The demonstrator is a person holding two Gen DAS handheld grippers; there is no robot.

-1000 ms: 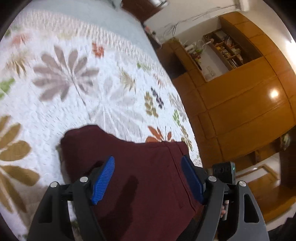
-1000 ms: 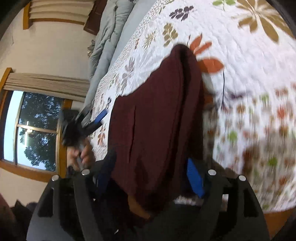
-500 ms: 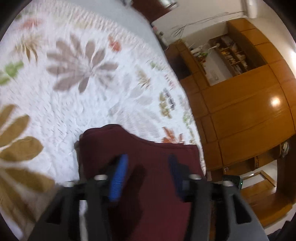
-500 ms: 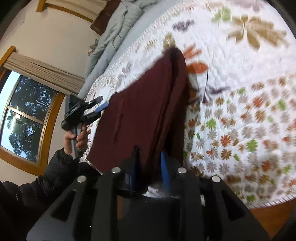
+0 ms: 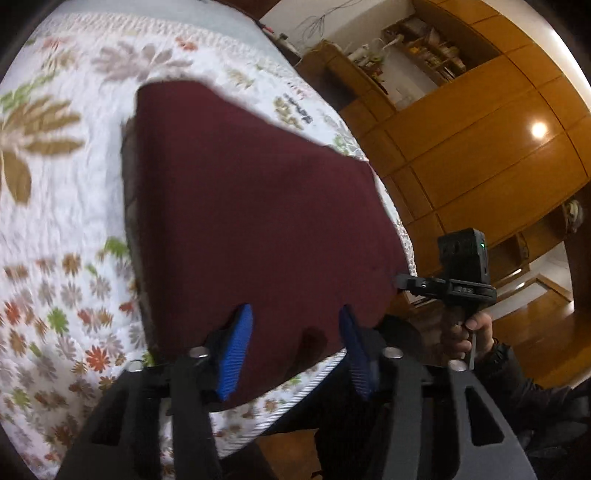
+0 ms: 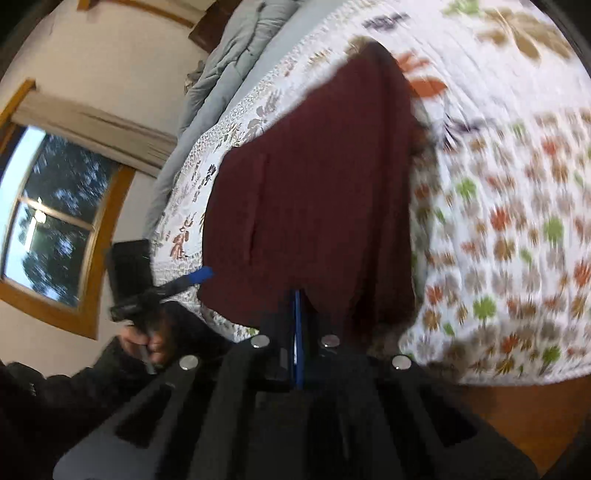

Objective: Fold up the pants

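quilt (image 5: 55,206) left of pants (image 5: 258,206): open | right: right gripper (image 5: 400,282)

1 maroon pants (image 5: 258,221), 1 floral quilt (image 5: 55,229), 2 tongs, left tongs (image 5: 295,325), right tongs (image 6: 297,295), 1 window (image 6: 44,236)

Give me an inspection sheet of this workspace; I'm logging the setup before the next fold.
Surface: bed with floral quilt, the pants near its edge.
Job's things: maroon pants, folded flat on the quilt.
Clutter: grey duvet bunched at the far end.
Grippers: left gripper jaws open over the pants' near edge; right gripper jaws shut on the pants' edge.
Cables: loose wires on the far wall.
Surroundings: wooden wardrobe, cluttered shelves, window with blind.
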